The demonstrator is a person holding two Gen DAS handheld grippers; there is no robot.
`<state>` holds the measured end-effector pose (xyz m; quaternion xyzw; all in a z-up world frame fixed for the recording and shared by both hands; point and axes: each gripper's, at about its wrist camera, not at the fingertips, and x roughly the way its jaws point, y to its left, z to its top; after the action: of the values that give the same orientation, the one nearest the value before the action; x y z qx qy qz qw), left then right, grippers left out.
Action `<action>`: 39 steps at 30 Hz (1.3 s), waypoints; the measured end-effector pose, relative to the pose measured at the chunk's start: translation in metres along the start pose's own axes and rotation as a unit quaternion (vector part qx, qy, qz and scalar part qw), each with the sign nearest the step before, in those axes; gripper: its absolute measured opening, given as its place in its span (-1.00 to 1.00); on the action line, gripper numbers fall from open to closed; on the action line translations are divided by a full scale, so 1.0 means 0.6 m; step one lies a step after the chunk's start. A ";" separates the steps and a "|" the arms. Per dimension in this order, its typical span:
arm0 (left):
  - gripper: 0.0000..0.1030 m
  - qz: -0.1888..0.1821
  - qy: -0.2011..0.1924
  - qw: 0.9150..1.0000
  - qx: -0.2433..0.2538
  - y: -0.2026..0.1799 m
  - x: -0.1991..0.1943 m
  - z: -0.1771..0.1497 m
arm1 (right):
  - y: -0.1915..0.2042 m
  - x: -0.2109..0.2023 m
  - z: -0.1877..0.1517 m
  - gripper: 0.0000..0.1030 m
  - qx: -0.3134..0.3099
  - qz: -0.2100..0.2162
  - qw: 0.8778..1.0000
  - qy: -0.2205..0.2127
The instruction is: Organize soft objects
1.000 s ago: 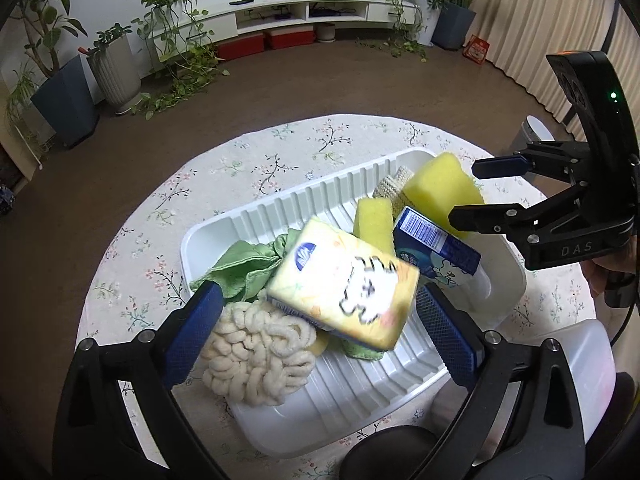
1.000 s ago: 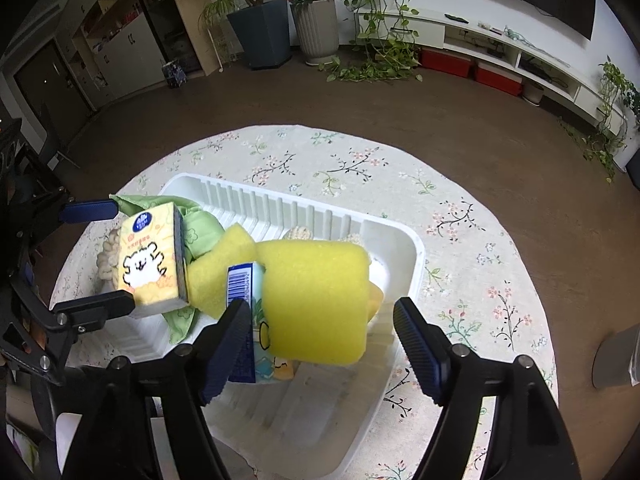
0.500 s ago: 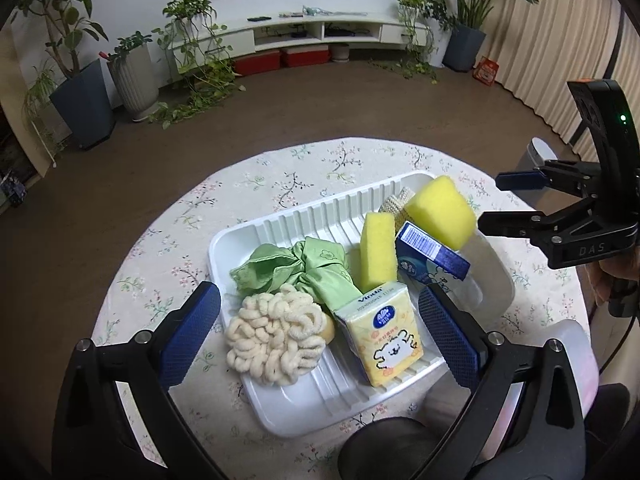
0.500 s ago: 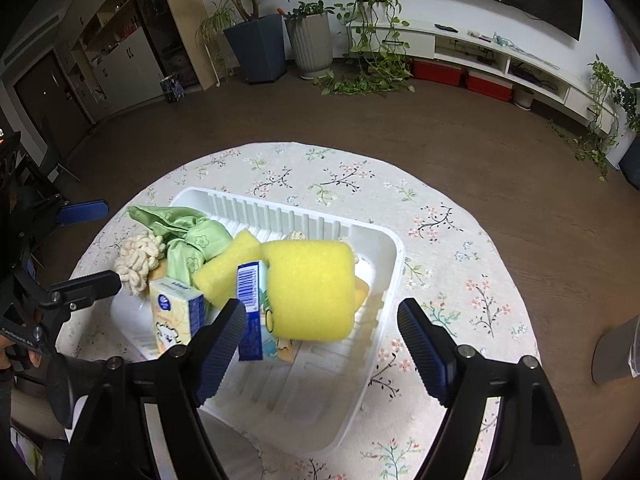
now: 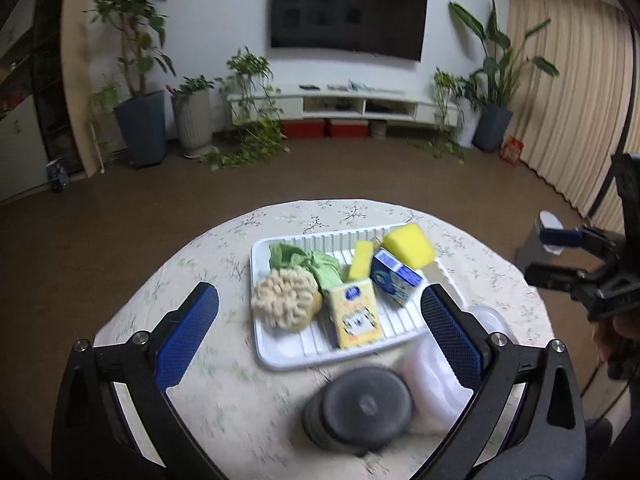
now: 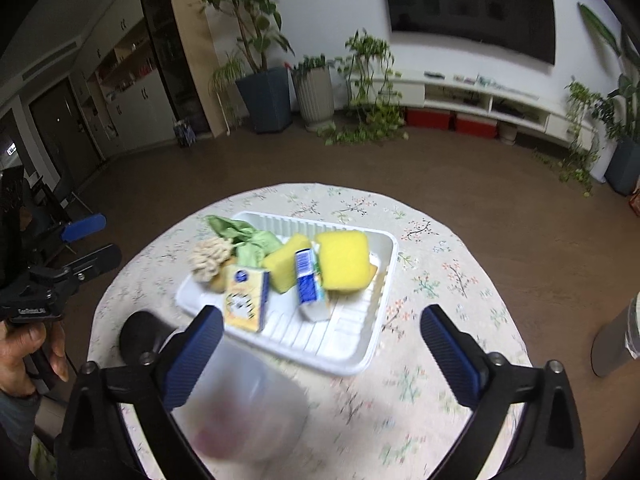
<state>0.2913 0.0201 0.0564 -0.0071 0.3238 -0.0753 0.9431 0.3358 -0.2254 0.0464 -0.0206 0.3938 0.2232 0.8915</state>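
Now that both my jaws have let go and pulled back, opening wide and empty, tissue pack (image 5: pixel 355 315) and big yellow sponge (image 5: pixel 409 246) lie ahead between them in the white tray (image 5: pixel 280 356); sorting looks done.

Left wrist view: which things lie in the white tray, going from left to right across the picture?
Cream loofah puff → green cloth → yellow tissue pack with a bear → blue and white pack → large yellow sponge, all inside the white tray. The small upright sponge overlaps the tissue pack's span, so I leave it out.
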 end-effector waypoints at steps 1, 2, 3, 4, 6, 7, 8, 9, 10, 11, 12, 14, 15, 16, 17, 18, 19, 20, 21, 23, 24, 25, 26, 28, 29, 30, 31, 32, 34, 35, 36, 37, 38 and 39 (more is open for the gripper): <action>1.00 0.002 -0.006 1.000 -0.005 -0.006 -0.014 -0.011 | 0.011 -0.017 -0.015 1.00 -0.002 -0.001 1.000 -0.008; 1.00 0.007 -0.011 1.000 -0.011 -0.011 -0.029 -0.025 | 0.020 -0.031 -0.028 1.00 -0.003 -0.005 1.000 -0.014; 1.00 0.008 -0.014 1.000 -0.015 -0.015 -0.038 -0.034 | 0.031 -0.043 -0.043 1.00 -0.004 -0.010 1.000 -0.019; 1.00 0.008 -0.017 1.000 -0.019 -0.021 -0.050 -0.046 | 0.044 -0.056 -0.060 1.00 -0.004 -0.017 1.000 -0.026; 1.00 0.012 -0.024 0.999 -0.029 -0.030 -0.070 -0.069 | 0.063 -0.076 -0.089 1.00 -0.004 -0.028 0.999 -0.039; 1.00 0.015 -0.026 0.999 -0.032 -0.035 -0.080 -0.082 | 0.074 -0.088 -0.106 1.00 -0.002 -0.036 0.998 -0.047; 1.00 0.020 -0.028 0.999 -0.037 -0.039 -0.089 -0.095 | 0.082 -0.097 -0.122 1.00 -0.001 -0.041 0.998 -0.053; 1.00 0.023 -0.028 0.998 -0.041 -0.039 -0.094 -0.104 | 0.093 -0.107 -0.142 1.00 0.001 -0.045 0.997 -0.061; 1.00 0.029 -0.026 0.998 -0.048 -0.041 -0.101 -0.118 | 0.100 -0.112 -0.155 1.00 0.003 -0.047 0.997 -0.065; 1.00 0.035 -0.020 0.998 -0.055 -0.041 -0.105 -0.128 | 0.107 -0.117 -0.168 1.00 0.006 -0.051 0.996 -0.067; 1.00 0.038 -0.015 0.997 -0.063 -0.041 -0.110 -0.140 | 0.117 -0.124 -0.185 1.00 0.010 -0.056 0.996 -0.070; 1.00 0.037 -0.013 0.997 -0.069 -0.044 -0.124 -0.162 | 0.128 -0.138 -0.211 1.00 0.017 -0.058 0.995 -0.076; 1.00 0.041 -0.011 0.997 -0.070 -0.048 -0.131 -0.172 | 0.135 -0.144 -0.222 1.00 0.022 -0.058 0.995 -0.078; 1.00 0.046 -0.011 0.996 -0.072 -0.052 -0.140 -0.182 | 0.143 -0.150 -0.232 1.00 0.026 -0.058 0.995 -0.081; 1.00 0.047 -0.013 0.996 -0.071 -0.057 -0.147 -0.190 | 0.150 -0.156 -0.241 1.00 0.027 -0.060 0.994 -0.084; 1.00 0.048 -0.014 0.996 -0.072 -0.061 -0.156 -0.199 | 0.159 -0.161 -0.247 1.00 0.026 -0.064 0.994 -0.088; 1.00 0.051 -0.016 0.996 -0.073 -0.064 -0.163 -0.205 | 0.169 -0.168 -0.254 1.00 0.024 -0.070 0.993 -0.092; 1.00 0.053 -0.019 0.996 -0.076 -0.065 -0.171 -0.213 | 0.177 -0.171 -0.256 1.00 0.023 -0.073 0.993 -0.093; 1.00 0.057 -0.020 0.995 -0.078 -0.067 -0.179 -0.220 | 0.184 -0.175 -0.260 1.00 0.022 -0.075 0.992 -0.095; 1.00 0.064 -0.021 0.994 -0.083 -0.068 -0.191 -0.230 | 0.198 -0.188 -0.270 1.00 0.019 -0.085 0.991 -0.105; 1.00 0.067 -0.022 0.994 -0.084 -0.067 -0.195 -0.234 | 0.200 -0.191 -0.273 1.00 0.019 -0.089 0.990 -0.108; 1.00 0.068 -0.021 0.994 -0.084 -0.068 -0.199 -0.238 | 0.205 -0.196 -0.279 1.00 0.018 -0.094 0.989 -0.110; 1.00 0.066 -0.020 0.994 -0.082 -0.068 -0.202 -0.244 | 0.209 -0.198 -0.284 1.00 0.017 -0.097 0.989 -0.111; 1.00 0.064 -0.019 0.994 -0.083 -0.069 -0.206 -0.251 | 0.213 -0.200 -0.289 1.00 0.018 -0.098 0.989 -0.106; 1.00 0.063 -0.019 0.994 -0.085 -0.068 -0.207 -0.255 | 0.215 -0.201 -0.292 1.00 0.019 -0.098 0.989 -0.105; 1.00 0.061 -0.018 0.994 -0.088 -0.066 -0.209 -0.259 | 0.219 -0.204 -0.296 1.00 0.018 -0.099 0.989 -0.104; 1.00 0.059 -0.017 0.994 -0.091 -0.064 -0.210 -0.264 | 0.221 -0.206 -0.298 1.00 0.016 -0.101 0.989 -0.103; 1.00 0.059 -0.016 0.994 -0.093 -0.063 -0.211 -0.267 | 0.223 -0.208 -0.297 1.00 0.015 -0.102 0.989 -0.102; 1.00 0.071 -0.009 0.993 -0.095 -0.062 -0.211 -0.273 | 0.226 -0.211 -0.299 1.00 0.015 -0.100 0.990 -0.099; 1.00 0.074 -0.009 0.993 -0.093 -0.064 -0.211 -0.274 | 0.227 -0.213 -0.299 1.00 0.014 -0.101 0.990 -0.097; 1.00 0.073 -0.010 0.993 -0.092 -0.064 -0.212 -0.277 | 0.228 -0.214 -0.299 1.00 0.014 -0.101 0.990 -0.098; 1.00 0.071 -0.012 0.993 -0.091 -0.065 -0.215 -0.278 | 0.229 -0.216 -0.301 1.00 0.014 -0.100 0.990 -0.099; 1.00 0.070 -0.013 0.993 -0.091 -0.066 -0.216 -0.278 | 0.229 -0.217 -0.301 1.00 0.014 -0.100 0.990 -0.099; 1.00 0.071 -0.014 0.993 -0.090 -0.068 -0.217 -0.279 | 0.229 -0.217 -0.302 1.00 0.014 -0.100 0.990 -0.098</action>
<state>0.0818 0.0047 0.0062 -0.0695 0.3159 0.0216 0.9460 0.0765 -0.1897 0.0334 -0.0259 0.3034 0.1281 0.9439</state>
